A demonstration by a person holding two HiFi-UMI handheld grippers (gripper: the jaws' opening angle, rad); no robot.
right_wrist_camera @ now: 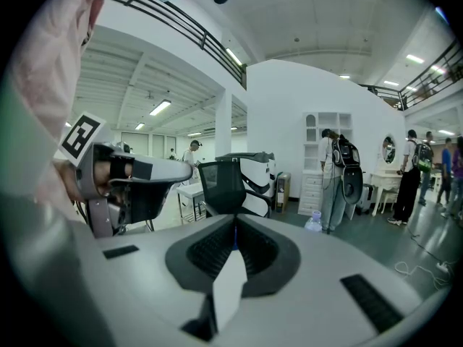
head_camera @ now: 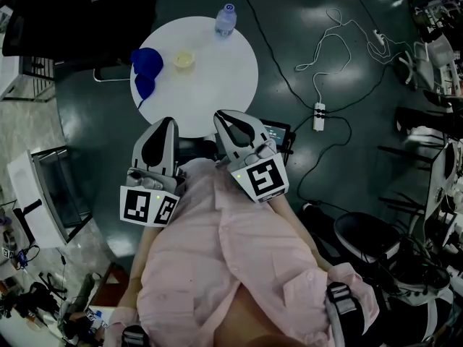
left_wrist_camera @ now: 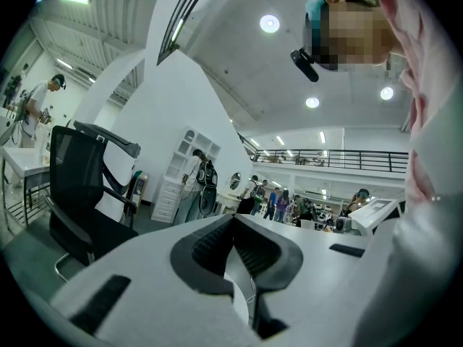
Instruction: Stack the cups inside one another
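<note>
Left gripper and right gripper both closed, empty, near the round white worktop. Blue cups, pale cup, bottle on it. Cables across dark floor.

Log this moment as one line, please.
left gripper shut, empty | right gripper shut, empty | blue cups side by side, yellow cup apart, on round table

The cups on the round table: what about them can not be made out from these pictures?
- Blue cups, head view: too small and overlapping; count and nesting unclear.
- Pale cup, head view: too small to see inside.
- Gripper views: no whole cup shows; the left gripper and right gripper cover the table.
</note>
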